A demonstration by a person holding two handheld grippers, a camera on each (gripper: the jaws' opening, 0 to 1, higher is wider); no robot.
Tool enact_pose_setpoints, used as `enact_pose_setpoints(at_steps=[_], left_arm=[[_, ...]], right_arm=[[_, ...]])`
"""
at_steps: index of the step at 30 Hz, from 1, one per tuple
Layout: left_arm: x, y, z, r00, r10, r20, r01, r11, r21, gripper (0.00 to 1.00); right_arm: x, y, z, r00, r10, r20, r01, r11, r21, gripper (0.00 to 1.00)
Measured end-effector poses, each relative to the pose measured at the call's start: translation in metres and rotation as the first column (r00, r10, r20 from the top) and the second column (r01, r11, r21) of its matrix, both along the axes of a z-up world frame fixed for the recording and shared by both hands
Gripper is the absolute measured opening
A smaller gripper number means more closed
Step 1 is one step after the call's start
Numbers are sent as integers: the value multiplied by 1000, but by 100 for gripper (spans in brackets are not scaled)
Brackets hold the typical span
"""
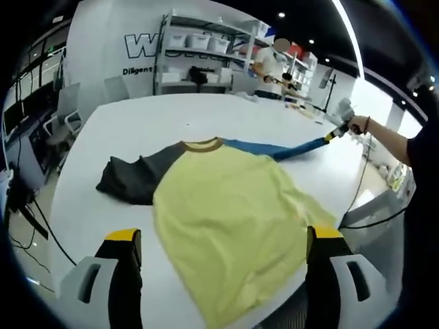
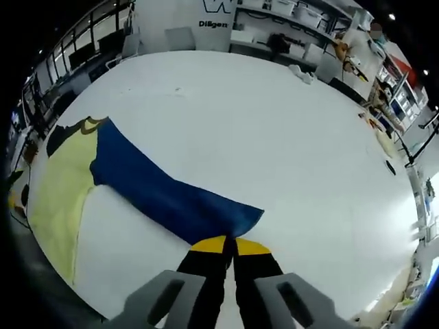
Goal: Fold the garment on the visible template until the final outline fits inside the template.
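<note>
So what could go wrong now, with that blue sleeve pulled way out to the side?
The right gripper is shut on the blue sleeve at its cuff, so the thin fabric could slip free mid-fold. Pulling it may also drag the yellow shirt body, whose hem already hangs over the table edge. The left gripper is open, holding nothing down.

This was a lab or workshop space — a large white table [image 1: 137, 130] stood in the middle, with metal shelving [image 1: 199, 51] holding white storage bins [image 1: 199, 41] against the back wall. Big lettering [image 1: 140, 46] marked that wall, office chairs [image 1: 68, 116] sat nearby, and a person [image 1: 274, 65] worked at the far benches — under recessed ceiling lights.
</note>
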State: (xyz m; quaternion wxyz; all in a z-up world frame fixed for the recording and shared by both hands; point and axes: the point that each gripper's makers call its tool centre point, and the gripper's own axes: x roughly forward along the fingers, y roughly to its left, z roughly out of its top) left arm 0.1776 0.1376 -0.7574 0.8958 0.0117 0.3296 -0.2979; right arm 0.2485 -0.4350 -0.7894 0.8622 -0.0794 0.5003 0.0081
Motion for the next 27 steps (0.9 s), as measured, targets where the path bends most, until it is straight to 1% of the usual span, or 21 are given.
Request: enact_pose_setpoints(at_steps=[3, 7, 15, 16, 17, 19, 20, 22, 24, 27], left_arm=[[-1, 0, 0, 1000, -1, -3, 1, 1000, -1, 99], [-1, -2, 2, 1000, -7, 2, 7, 1000, -8, 99], [-3, -2, 4, 1000, -6, 2, 6, 1000, -13, 99], [-3, -2, 4, 1000, -5, 2, 6, 1000, -13, 99], [-3, -2, 4, 1000, -4, 1, 4, 1000, -13, 99], [-3, -1, 4, 1000, -4, 0, 4, 1000, -11, 99], [-3, -1, 4, 1000, -4, 1, 4, 1000, -11, 99], [-3, -1, 4, 1000, -4, 2, 4, 1000, -12, 99], [-2, 0, 5, 1000, 0, 3, 0, 1000, -15, 99], [-2, 0, 6, 1000, 2, 4, -1, 1000, -16, 99]], right_arm=[[0, 1, -2, 999, -30, -14, 30, 999, 22, 0], [1, 5, 1, 999, -28, -16, 28, 999, 21, 0], [13, 25, 17, 1000, -19, 14, 19, 998, 55, 0], [15, 30, 19, 1000, -12, 18, 11, 998, 60, 0], [21, 41, 26, 999, -3, 32, 1, 997, 80, 0], [26, 55, 31, 999, 11, 40, -15, 994, 107, 0], [30, 65, 35, 998, 33, 52, -39, 992, 119, 0], [33, 71, 38, 998, 43, 56, -49, 991, 124, 0], [41, 91, 46, 995, 68, 67, -77, 987, 143, 0], [48, 107, 51, 994, 85, 75, -96, 982, 160, 0]])
